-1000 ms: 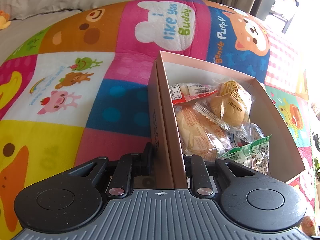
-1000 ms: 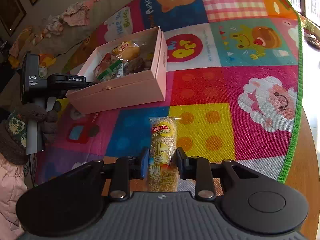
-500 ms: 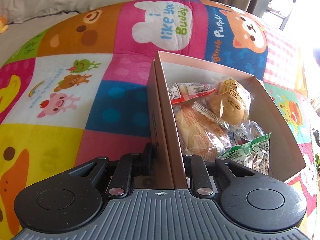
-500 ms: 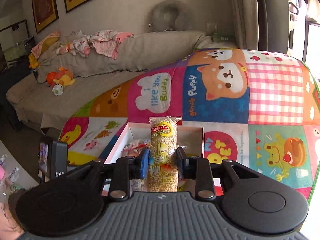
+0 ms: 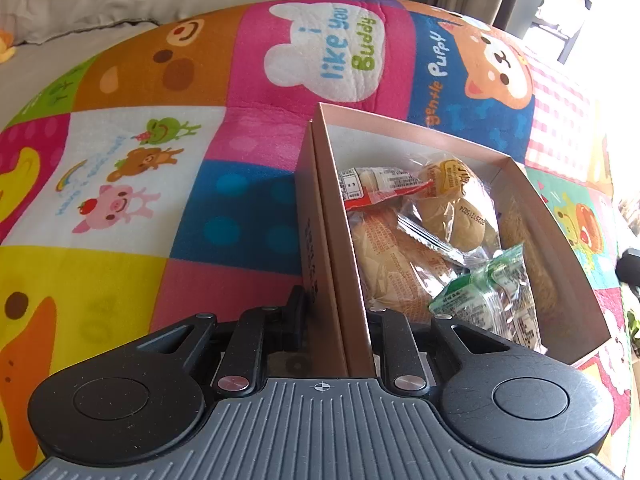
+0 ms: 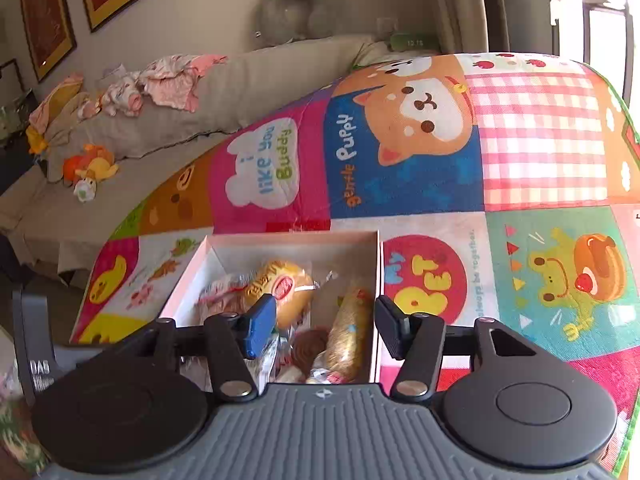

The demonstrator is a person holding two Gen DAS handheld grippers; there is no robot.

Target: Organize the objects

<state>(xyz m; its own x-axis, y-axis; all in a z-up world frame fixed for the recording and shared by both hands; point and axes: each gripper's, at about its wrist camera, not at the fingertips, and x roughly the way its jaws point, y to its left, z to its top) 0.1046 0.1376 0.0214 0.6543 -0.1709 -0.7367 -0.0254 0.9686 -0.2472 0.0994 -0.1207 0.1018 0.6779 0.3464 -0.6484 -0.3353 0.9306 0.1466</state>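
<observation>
Release — right tool (image 6: pixel 324 322) is opening over the box (image 6: pixel 378 280), snack (image 6: pixel 350 330) now inside; it was gripped a moment ago. Left tool (image 5: pixel 336 320) clamps the box wall — one more sorted.

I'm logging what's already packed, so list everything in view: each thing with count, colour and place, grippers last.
Box: one, pink, on the mat.
Long snack bar: one, golden, in the box by its right wall.
Round bun: one, yellow wrapper, in the box.
Green packet: one, in the box's near end.
Play mat: one, multicoloured patchwork.
Sofa: one, grey, behind.
Left gripper: shut on the box's wall.
Right gripper: jaws opening over the box, nothing between.
</observation>
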